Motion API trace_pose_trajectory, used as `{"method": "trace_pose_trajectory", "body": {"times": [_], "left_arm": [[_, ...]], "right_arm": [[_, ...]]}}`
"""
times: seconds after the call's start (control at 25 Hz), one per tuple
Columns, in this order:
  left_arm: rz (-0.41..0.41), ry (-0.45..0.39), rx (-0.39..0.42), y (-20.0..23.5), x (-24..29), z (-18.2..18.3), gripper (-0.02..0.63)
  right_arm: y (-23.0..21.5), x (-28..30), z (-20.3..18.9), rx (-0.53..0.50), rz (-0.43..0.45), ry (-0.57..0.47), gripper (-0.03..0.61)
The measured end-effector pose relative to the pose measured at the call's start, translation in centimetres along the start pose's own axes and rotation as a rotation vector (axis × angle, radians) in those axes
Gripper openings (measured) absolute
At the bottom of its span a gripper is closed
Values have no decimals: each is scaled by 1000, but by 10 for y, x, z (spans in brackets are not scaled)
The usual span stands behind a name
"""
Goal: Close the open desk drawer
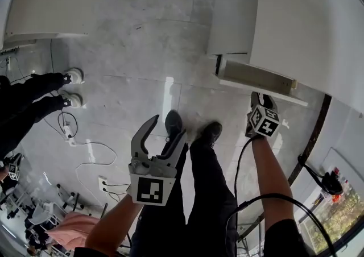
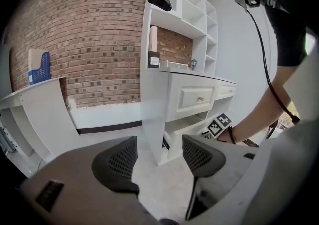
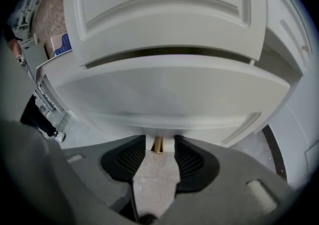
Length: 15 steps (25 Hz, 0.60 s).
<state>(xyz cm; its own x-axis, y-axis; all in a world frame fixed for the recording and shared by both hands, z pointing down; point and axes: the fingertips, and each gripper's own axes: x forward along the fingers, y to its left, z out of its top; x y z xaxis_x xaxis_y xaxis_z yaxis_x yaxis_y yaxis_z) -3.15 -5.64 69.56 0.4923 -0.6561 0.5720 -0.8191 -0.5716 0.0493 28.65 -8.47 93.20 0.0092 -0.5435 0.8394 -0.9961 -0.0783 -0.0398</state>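
The open drawer [image 1: 256, 79] juts out low from the white desk [image 1: 301, 28] at the right of the head view. My right gripper [image 1: 261, 102] hangs right in front of it. In the right gripper view the drawer's white front [image 3: 169, 89] fills the picture and its brass knob [image 3: 157, 144] sits between the pads with a small gap on each side; the right gripper [image 3: 159, 152] is open. My left gripper [image 1: 166, 128] hovers open over the floor with nothing in it. The left gripper view [image 2: 159, 154] looks past its jaws at the desk [image 2: 189, 99] and the open drawer [image 2: 192, 127].
My own legs and shoes [image 1: 193, 136] stand between the two grippers. Another person's legs [image 1: 40, 94] are at the left, beside cables [image 1: 85, 148] and a power strip [image 1: 102, 183] on the floor. A second white desk [image 1: 45, 0] is at the top left.
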Motion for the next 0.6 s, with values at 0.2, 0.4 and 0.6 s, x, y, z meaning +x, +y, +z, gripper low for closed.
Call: {"method": "trace_pose_trajectory", "body": {"times": [0.2,0.4,0.6], "left_arm": [[29,14,-33,12,2,-7,281],[35,-8,-19,20,5,-4,281],[31,-26,-1,21,9,-1,281]], "right_arm": [[-2,18,24,-11,-11,-37,181],[0,28,40,-9,-17,-62,179],[-2,39,53,-19,-18,-80,179]]}}
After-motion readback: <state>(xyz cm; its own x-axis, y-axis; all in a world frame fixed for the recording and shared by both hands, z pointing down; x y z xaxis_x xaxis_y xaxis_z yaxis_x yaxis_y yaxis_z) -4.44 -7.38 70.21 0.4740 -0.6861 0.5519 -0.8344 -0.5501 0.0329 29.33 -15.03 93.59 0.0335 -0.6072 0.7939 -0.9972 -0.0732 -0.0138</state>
